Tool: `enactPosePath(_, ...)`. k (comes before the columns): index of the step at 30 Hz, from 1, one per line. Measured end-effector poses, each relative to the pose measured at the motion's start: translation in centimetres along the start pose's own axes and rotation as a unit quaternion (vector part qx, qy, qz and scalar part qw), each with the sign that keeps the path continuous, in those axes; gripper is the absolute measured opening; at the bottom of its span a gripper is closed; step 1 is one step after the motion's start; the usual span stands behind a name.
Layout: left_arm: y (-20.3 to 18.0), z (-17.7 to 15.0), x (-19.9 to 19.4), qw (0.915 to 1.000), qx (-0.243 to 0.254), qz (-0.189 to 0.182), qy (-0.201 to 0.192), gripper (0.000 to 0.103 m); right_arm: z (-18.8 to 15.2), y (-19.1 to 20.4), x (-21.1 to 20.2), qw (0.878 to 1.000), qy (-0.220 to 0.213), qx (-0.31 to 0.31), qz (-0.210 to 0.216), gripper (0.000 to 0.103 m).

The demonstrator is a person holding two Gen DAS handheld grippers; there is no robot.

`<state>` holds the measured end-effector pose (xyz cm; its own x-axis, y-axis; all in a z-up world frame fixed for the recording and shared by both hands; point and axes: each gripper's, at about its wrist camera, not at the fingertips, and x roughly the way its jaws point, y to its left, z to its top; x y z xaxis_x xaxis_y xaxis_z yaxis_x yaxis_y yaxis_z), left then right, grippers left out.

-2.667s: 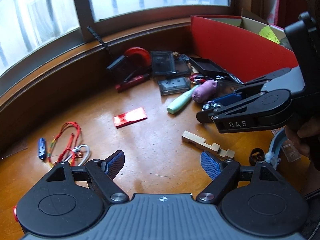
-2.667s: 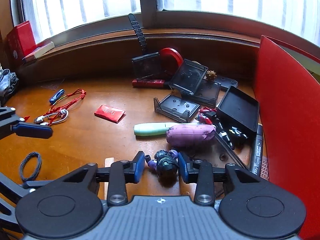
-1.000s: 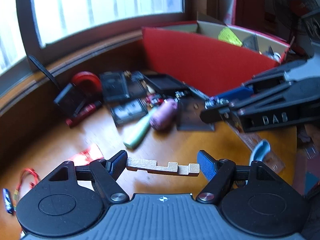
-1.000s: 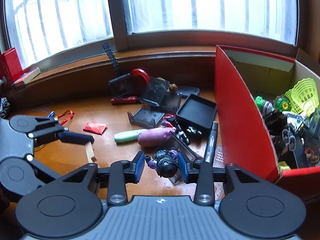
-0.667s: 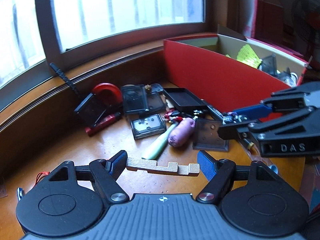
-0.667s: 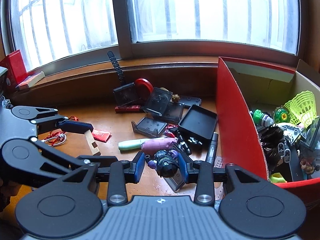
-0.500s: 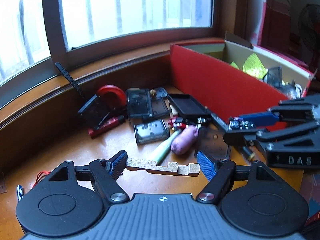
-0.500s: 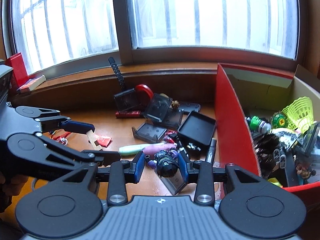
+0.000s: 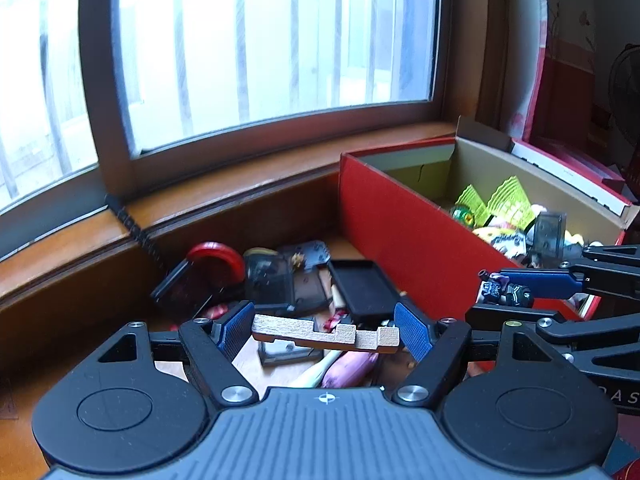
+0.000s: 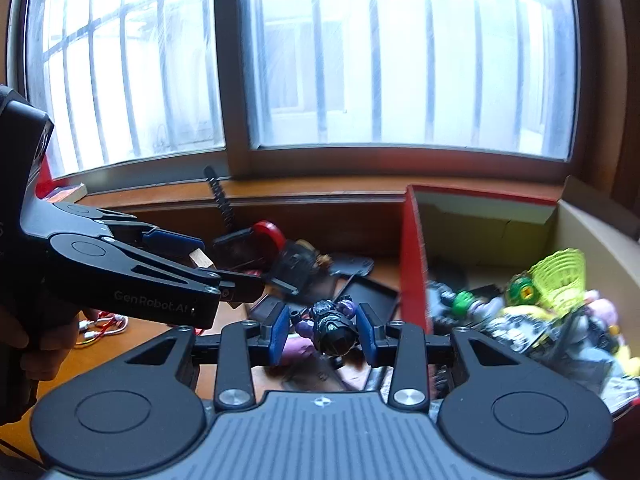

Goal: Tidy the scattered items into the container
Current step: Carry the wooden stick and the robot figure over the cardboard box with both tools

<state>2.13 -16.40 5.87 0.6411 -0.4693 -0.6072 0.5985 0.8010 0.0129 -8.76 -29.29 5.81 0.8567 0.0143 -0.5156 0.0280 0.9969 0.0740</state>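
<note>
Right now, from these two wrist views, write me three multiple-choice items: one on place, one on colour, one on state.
1. Where does the box stand relative to the scattered clutter, in the left wrist view?
A. Right of it
B. Left of it
C. Beneath it

2. What colour is the box's outer wall?
A. Blue
B. Red
C. White

3. What is the wooden piece doing?
A. Lying on the table
B. Resting inside the box
C. Clamped endwise in the left gripper

Answers:
1 A, the box fills the right side, with the clutter to its left.
2 B, the wall facing the clutter is red.
3 C, both blue pads press its ends above the table; the right gripper grips a small dark toy figure.
</note>
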Motion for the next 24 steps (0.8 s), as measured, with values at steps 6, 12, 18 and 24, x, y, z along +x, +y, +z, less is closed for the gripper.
enactPosePath(6,-1.6,1.4,0.3,0.9999,0.009,-0.008,-0.008,0.076,0.5,-2.0,-0.8,1.000,-0.016,0.009,-0.015,0.039)
enactPosePath(12,-3.3,2.8,1.1,0.9995,0.020,-0.016,-0.018,0.076,0.5,-4.1,-1.2,0.999,-0.024,0.023,-0.025,0.039)
enactPosePath(18,-5.2,4.9,2.3,0.9988,0.027,-0.027,-0.032,0.076,0.5,-5.9,-1.3,0.999,-0.027,0.026,-0.033,0.039)
enactPosePath(24,-8.1,6.9,3.8,0.9972,0.042,-0.045,-0.043,0.076,0.1,-8.5,-1.4,0.998,-0.028,0.040,-0.044,0.039)
